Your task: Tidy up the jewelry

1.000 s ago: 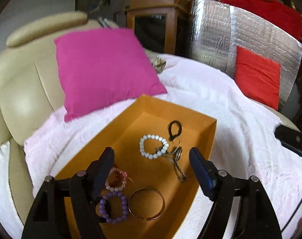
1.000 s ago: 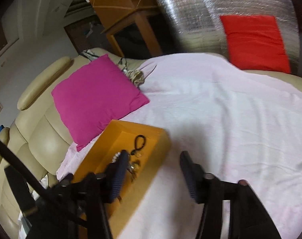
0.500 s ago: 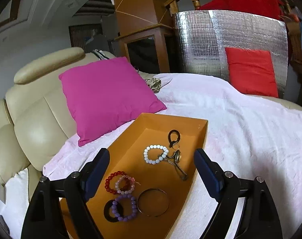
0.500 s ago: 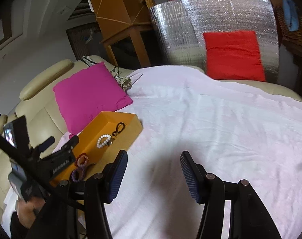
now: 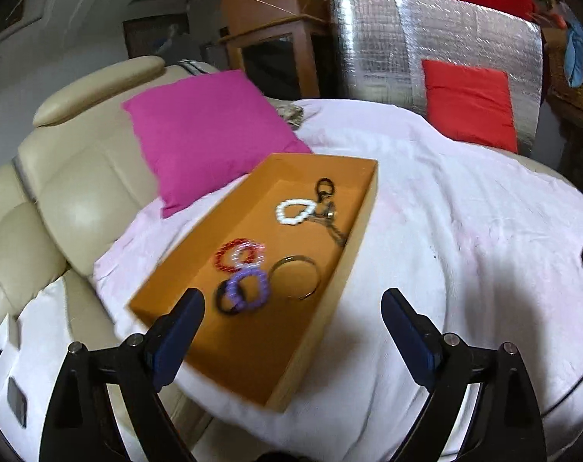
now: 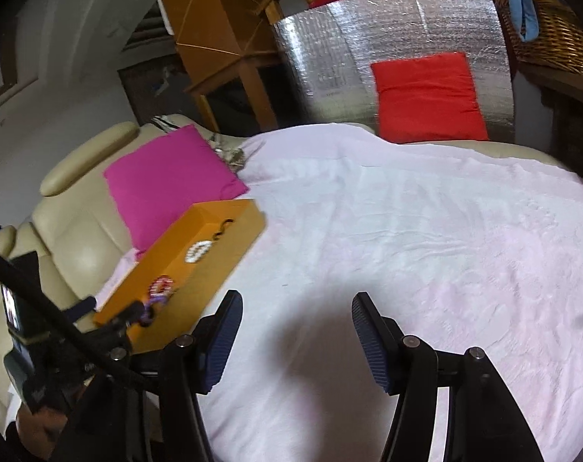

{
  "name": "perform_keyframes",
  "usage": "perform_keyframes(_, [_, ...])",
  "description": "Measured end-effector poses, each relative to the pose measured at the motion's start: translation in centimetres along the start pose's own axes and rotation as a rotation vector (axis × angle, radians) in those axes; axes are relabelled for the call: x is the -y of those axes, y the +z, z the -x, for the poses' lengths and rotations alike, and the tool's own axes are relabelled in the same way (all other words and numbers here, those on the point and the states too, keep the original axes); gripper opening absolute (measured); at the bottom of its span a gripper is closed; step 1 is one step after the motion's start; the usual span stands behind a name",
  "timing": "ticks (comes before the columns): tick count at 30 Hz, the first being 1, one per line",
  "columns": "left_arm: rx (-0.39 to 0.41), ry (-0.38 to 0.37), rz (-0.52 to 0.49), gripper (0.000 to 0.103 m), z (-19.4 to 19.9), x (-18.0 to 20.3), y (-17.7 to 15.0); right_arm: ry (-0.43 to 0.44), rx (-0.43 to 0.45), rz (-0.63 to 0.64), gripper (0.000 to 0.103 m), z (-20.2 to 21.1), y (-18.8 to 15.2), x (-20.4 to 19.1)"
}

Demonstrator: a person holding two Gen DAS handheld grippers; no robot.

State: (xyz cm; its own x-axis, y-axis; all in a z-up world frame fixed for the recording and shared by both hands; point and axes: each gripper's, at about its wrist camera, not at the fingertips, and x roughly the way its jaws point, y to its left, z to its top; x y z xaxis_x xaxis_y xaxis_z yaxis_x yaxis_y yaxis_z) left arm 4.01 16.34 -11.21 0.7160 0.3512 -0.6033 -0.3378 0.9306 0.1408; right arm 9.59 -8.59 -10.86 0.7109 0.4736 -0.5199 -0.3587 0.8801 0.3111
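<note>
An orange box (image 5: pixel 362 208) lies on the pale pink sheet (image 5: pixel 464 208). In it are a white bead bracelet (image 5: pixel 294 211), a black keychain clip (image 5: pixel 325 188), a red bead bracelet (image 5: pixel 226 258), a purple bead bracelet (image 5: pixel 249 287), a black ring (image 5: pixel 224 300) and a metal bangle (image 5: pixel 296 278). My left gripper (image 5: pixel 291 333) is open and empty, raised above the box's near end. My right gripper (image 6: pixel 294 337) is open and empty over the bare sheet, right of the box (image 6: pixel 214 254).
A magenta pillow (image 5: pixel 210 131) leans on the cream sofa back (image 5: pixel 72 177) behind the box. A red cushion (image 5: pixel 470 106) rests against a silver foil panel (image 5: pixel 418 46) at the far right. A wicker basket (image 6: pixel 553 34) stands at the upper right.
Both grippers have pulled up and back from the box. The box and its jewelry now sit farther off in both views. Both grippers stay open.
</note>
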Motion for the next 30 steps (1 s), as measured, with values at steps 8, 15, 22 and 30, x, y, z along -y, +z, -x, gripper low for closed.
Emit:
perform_keyframes(8, [0.123, 0.117, 0.063, 0.093, 9.1, -5.0, 1.0, 0.108, 0.098, 0.177, 0.065, 5.6, -0.4, -8.6])
perform_keyframes(15, [0.243, 0.193, 0.053, 0.097, 16.6, -7.1, 1.3, 0.162, 0.197, 0.261, 0.073, 11.8, -0.3, -13.8])
perform_keyframes(22, [0.324, 0.234, 0.070, 0.101, 22.8, -8.6, 1.6, 0.125, 0.251, 0.258, 0.080, 17.3, 0.0, -16.2])
perform_keyframes(30, [0.351, 0.277, 0.119, 0.103, 26.1, -11.1, 0.9, 0.098, 0.260, 0.306, 0.084, 20.8, -0.9, -19.1])
